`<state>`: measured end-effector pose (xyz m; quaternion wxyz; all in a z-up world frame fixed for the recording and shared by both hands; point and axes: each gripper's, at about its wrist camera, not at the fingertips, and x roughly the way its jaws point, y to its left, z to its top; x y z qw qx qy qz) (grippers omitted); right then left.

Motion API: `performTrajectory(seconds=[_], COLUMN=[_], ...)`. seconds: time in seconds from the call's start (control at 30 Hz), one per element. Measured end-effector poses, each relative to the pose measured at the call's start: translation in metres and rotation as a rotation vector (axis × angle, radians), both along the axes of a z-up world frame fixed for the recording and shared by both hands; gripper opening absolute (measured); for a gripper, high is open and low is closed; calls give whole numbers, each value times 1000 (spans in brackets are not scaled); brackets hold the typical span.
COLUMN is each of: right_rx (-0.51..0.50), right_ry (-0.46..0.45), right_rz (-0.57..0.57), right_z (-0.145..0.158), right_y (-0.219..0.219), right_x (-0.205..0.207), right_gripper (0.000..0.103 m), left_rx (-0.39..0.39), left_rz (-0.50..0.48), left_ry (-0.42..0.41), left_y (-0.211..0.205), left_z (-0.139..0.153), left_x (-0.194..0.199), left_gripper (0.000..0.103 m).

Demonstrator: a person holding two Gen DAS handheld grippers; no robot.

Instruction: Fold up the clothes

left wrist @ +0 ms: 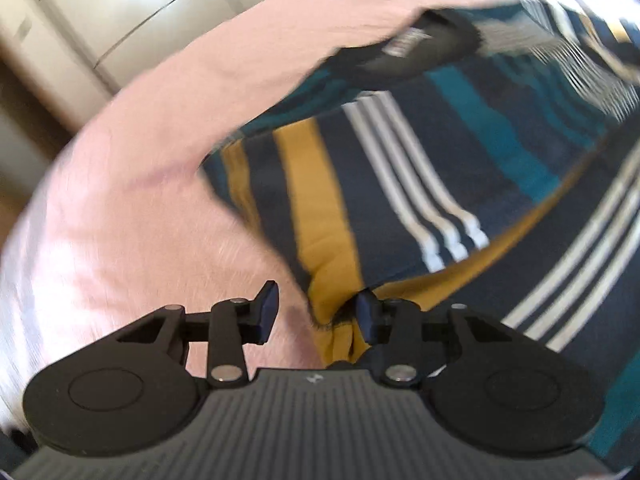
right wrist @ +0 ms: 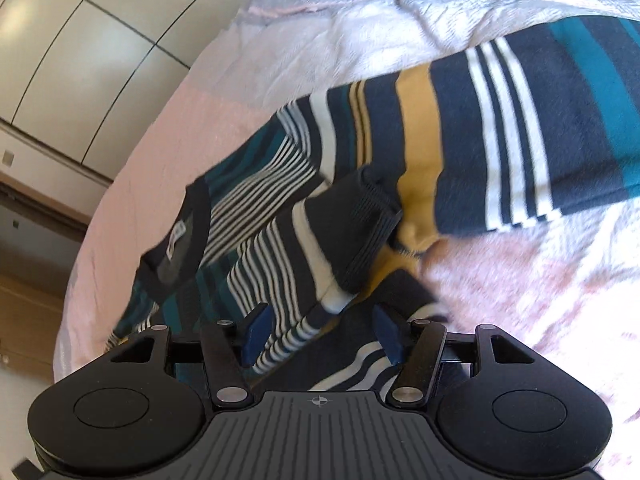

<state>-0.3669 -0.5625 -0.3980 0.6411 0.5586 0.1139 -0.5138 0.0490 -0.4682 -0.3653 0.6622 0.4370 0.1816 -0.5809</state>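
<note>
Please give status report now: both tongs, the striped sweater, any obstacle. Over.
Left tongs open at sweater edge. Right tongs open, over fabric. Striped sweater partly folded on pink bedsheet. No obstacle seen. Over.

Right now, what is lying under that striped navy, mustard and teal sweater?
The striped navy, mustard and teal sweater lies on a pale pink bedsheet, visible all around it. Whatever is beneath its folded layers is covered.

striped sweater (right wrist: 460,132): 1 | pink bedspread (right wrist: 520,280): 1 | wardrobe (right wrist: 80,40): 1
</note>
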Motion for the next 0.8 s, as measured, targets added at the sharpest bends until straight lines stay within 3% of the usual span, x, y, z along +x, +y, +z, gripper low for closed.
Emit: performTrajectory(seconds=[0.07,0.17,0.3,0.4,0.53,0.67,0.8], right_rx=[2,8,18,16,26,11,-94], right_ry=[11,19,32,34,28,15,24], right_rz=[10,27,46,34,33,2,7], right_z=[0,-1,-6,-6,-5,6,20], right_y=[2,4,6,7,10,13,9], right_x=[8,19,30,31,29,20,16], right_gripper=[60,60,60,60,60,60,60], left_rx=[-39,-66,-72,-67,-17,-15,-13], left_rz=[54,215,226,260,184,149,115], left_ry=[57,189,248,286,221,185,149], left_y=[7,16,15,11,13,30,47], left_z=[5,8,9,10,8,22,36], left_x=[13,35,44,53,40,27,13], left_gripper=[36,32,31,37,36,37,38])
